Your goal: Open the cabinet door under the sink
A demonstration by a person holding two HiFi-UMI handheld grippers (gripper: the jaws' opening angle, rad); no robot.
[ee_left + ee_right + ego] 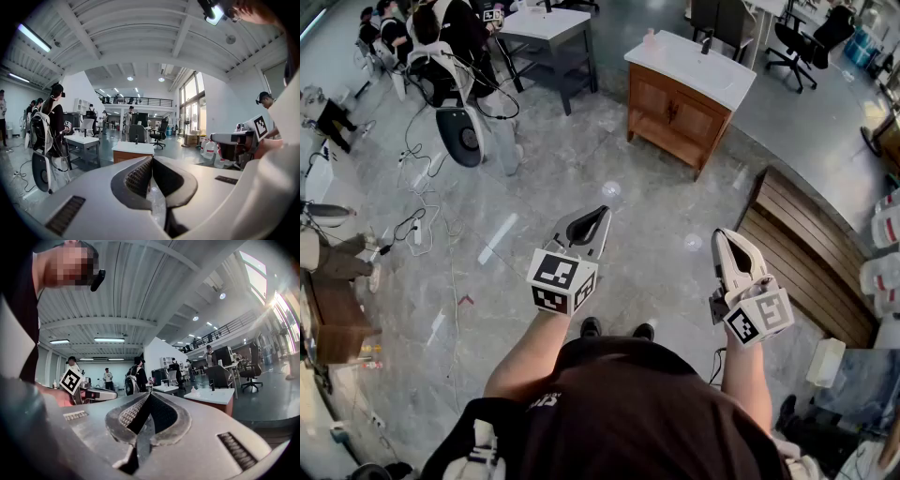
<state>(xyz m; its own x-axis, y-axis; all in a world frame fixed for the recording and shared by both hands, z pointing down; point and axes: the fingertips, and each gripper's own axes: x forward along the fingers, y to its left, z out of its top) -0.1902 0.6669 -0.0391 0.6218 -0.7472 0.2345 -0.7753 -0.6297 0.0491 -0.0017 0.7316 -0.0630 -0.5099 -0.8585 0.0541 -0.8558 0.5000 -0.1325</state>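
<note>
The wooden sink cabinet [680, 111] with a white top and a dark faucet stands on the grey floor far ahead, its two doors closed. It shows small in the left gripper view [131, 152] and off to the right in the right gripper view [213, 400]. My left gripper [602, 213] is held out in front of me, shut with nothing in it, jaws together [151, 160]. My right gripper [722, 235] is level beside it, also shut and empty [148, 395]. Both are well short of the cabinet.
A slatted wooden bench [802, 248] lies on the floor to the right, with water jugs [887, 227] beyond it. A grey table [548, 37] and several people stand at the back left. Cables [417, 225] trail across the floor on the left.
</note>
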